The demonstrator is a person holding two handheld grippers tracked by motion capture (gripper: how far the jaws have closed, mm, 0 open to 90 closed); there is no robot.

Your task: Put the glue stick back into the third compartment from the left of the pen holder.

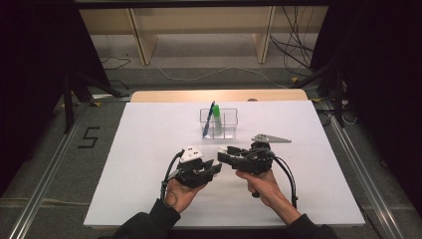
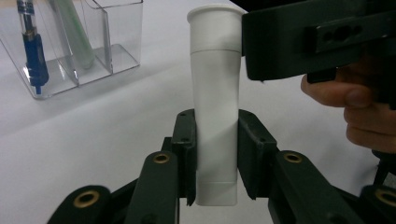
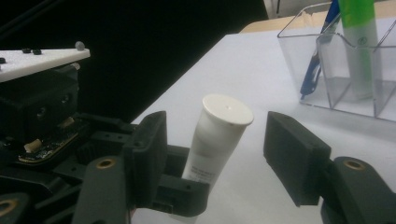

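A white tube (image 2: pixel 215 107) with a flat white cap stands gripped low on its body by my left gripper (image 2: pixel 217 140), which is shut on it. In the right gripper view the tube (image 3: pixel 219 130) leans between the two spread jaws of my right gripper (image 3: pixel 217 140), which is open around the cap end without touching it. From above, the left gripper (image 1: pixel 215 168) and right gripper (image 1: pixel 224 154) meet nose to nose near the middle of the white table (image 1: pixel 149 149), each held in a hand.
A clear plastic organizer (image 1: pixel 226 124) stands behind the grippers, holding a blue pen (image 1: pixel 208 119) and a green-topped marker (image 1: pixel 218 119). The table's wooden far edge (image 1: pixel 219 94) and shelving lie beyond. Bare white surface lies to both sides.
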